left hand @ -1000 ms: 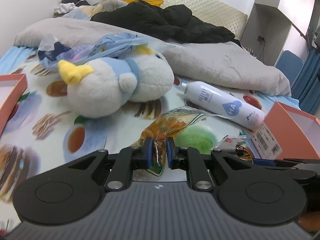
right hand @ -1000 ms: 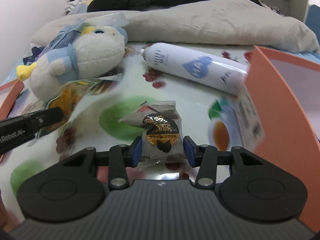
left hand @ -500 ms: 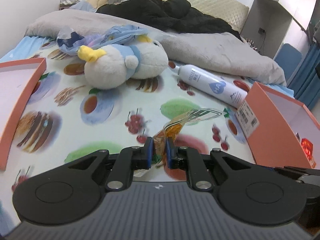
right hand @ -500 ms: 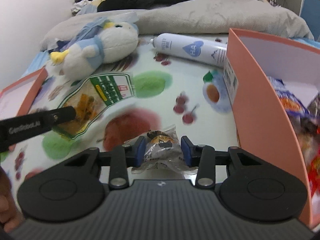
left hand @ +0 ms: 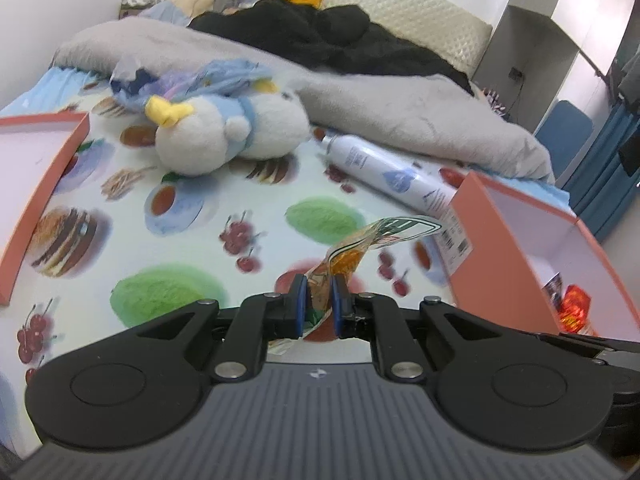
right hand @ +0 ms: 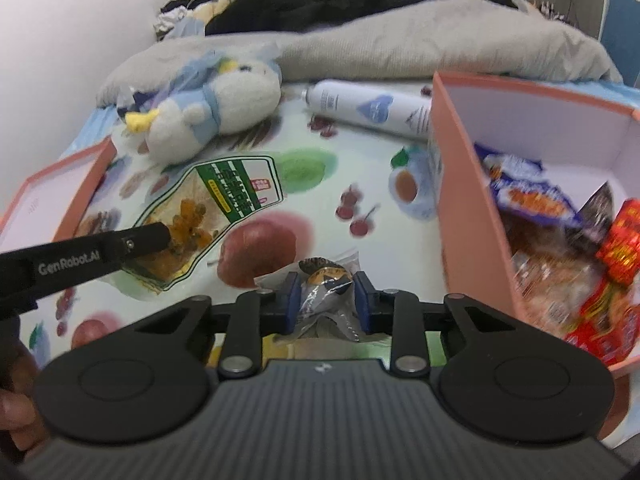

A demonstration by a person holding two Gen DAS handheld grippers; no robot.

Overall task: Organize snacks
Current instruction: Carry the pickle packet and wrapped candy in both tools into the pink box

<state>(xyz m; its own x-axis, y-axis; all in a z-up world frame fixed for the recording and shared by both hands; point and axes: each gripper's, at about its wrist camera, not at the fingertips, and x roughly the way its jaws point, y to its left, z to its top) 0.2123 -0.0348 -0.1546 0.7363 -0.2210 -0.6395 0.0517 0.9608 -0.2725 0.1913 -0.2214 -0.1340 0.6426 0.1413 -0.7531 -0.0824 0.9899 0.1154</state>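
My left gripper (left hand: 319, 300) is shut on a clear bag of orange-brown snack (left hand: 352, 252) with a green-and-white label and holds it above the bed; the bag shows flat in the right wrist view (right hand: 216, 208). My right gripper (right hand: 325, 300) is shut on a small grey wrapped snack (right hand: 324, 280) with a dark round label, held just left of the orange box (right hand: 460, 208). That box holds several bright snack packets (right hand: 560, 240). In the left wrist view the box (left hand: 504, 248) is at the right.
A white-and-blue plush toy (left hand: 228, 132) and a white spray bottle (left hand: 392, 176) lie on the fruit-print sheet (left hand: 168, 288). A second orange box or lid (left hand: 44, 184) sits at the left. A grey blanket (left hand: 400, 104) and black clothes lie behind.
Both grippers have lifted their snacks and pulled back and to the right. The orange box with snack packets has come nearer in the right wrist view.
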